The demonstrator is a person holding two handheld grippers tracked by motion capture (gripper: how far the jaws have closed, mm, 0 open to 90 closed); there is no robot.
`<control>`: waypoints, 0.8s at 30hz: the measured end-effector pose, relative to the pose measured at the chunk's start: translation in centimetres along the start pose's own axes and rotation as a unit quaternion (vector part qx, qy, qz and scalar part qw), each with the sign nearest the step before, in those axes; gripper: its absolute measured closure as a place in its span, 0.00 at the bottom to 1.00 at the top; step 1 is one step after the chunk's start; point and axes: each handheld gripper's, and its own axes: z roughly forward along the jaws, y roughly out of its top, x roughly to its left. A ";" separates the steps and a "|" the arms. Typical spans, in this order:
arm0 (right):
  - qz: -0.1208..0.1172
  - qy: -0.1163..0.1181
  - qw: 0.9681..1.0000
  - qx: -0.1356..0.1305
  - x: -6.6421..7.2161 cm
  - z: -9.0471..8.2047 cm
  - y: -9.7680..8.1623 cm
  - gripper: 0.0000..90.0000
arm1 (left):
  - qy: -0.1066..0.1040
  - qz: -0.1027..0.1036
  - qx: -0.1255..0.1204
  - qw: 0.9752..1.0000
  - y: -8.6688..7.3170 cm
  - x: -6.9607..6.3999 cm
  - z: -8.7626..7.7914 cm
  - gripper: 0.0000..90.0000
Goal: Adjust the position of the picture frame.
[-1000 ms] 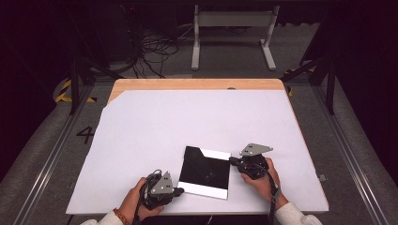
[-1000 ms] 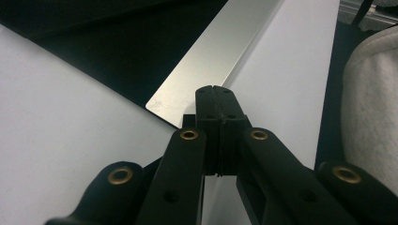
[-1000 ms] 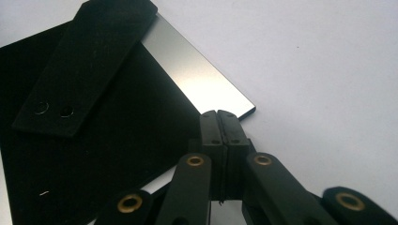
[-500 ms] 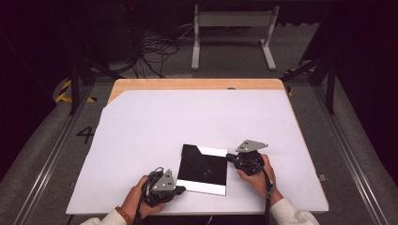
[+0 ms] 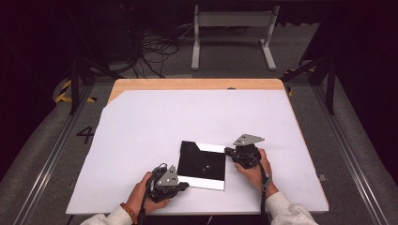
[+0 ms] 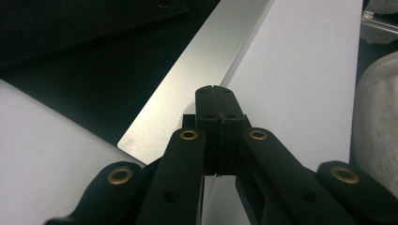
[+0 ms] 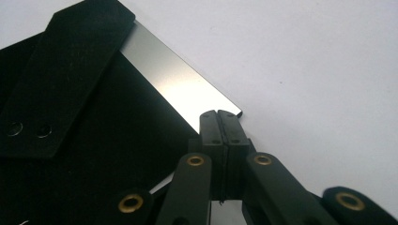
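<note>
Near the counter's (image 5: 141,122) near edge, right of centre, lies a flat black panel (image 5: 202,161) with silvery strips on its near and far-right edges. It looks thin, stiff and slick, probably light; lifting would likely mean catching an edge or corner. The left gripper (image 5: 180,186) and right gripper (image 5: 229,151) sit at opposite corners, jaws pressed together, holding nothing.

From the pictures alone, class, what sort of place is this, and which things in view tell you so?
Probably a lab or recording workspace, not a home. A bare table under a white sheet stands on a dark floor with loose cables and a metal stand behind it, and a numeral 4 marks the floor.
</note>
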 end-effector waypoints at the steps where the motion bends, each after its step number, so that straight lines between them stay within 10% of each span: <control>1: -0.003 -0.003 1.000 0.000 0.0 0.0 0.0 1.00 | 0.001 0.004 -0.001 1.000 0.1 0.1 0.1 1.00; 24: -0.008 -0.004 1.000 0.000 -0.5 0.6 0.6 1.00 | 0.014 0.007 -0.004 1.000 1.5 0.1 1.4 1.00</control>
